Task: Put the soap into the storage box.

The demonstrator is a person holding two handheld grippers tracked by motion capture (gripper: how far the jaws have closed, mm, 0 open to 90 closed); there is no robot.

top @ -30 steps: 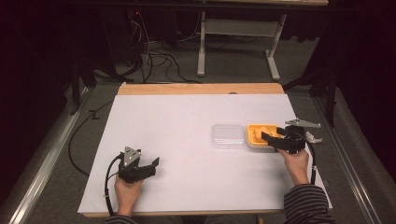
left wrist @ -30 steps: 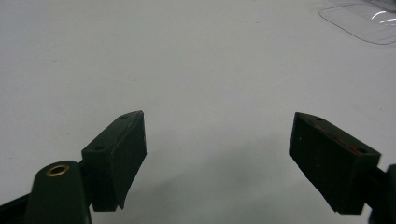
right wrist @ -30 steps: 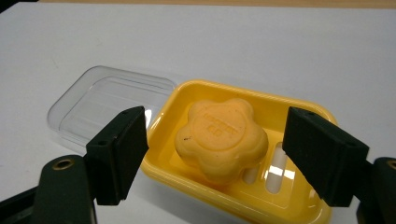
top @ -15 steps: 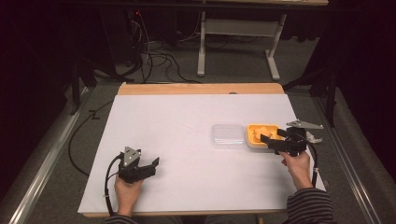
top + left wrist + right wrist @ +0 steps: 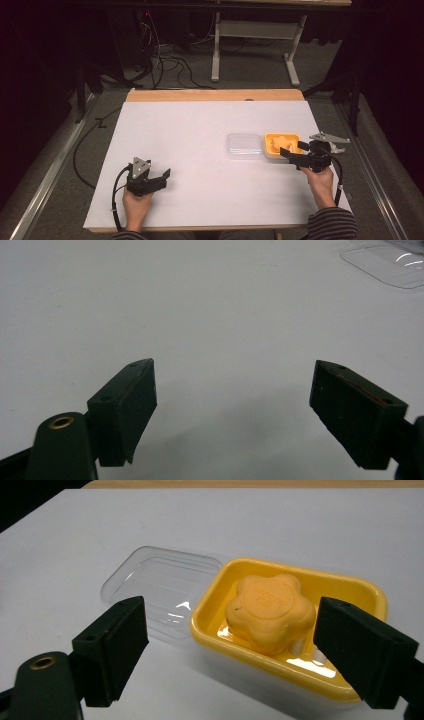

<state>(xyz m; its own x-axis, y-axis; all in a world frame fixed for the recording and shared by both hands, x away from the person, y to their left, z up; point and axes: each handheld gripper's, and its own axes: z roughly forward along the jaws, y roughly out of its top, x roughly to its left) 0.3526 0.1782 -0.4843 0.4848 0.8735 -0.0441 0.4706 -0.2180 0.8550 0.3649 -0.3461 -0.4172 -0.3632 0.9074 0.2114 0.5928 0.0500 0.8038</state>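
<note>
Bench [image 5: 200, 150]: white top, wood strip along far edge.
Clear lid [image 5: 243, 145]: flat on bench, touching yellow dish's left side.
Yellow dish [image 5: 270, 145]: right part of bench, just ahead of right hand-held gripper.
Soap [image 5: 270, 611]: orange, flower-shaped, tilted inside dish.
Right hand-held gripper [image 5: 295, 151]: jaws just opened wide, nothing gripped, dish between them.
Left hand-held gripper [image 5: 161, 178]: near-left bench, wide open, empty.

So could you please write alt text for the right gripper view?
An orange flower-shaped soap sits in a yellow soap dish on a white table, framed by the open right gripper. A clear plastic lid lies flat beside the dish.
</note>
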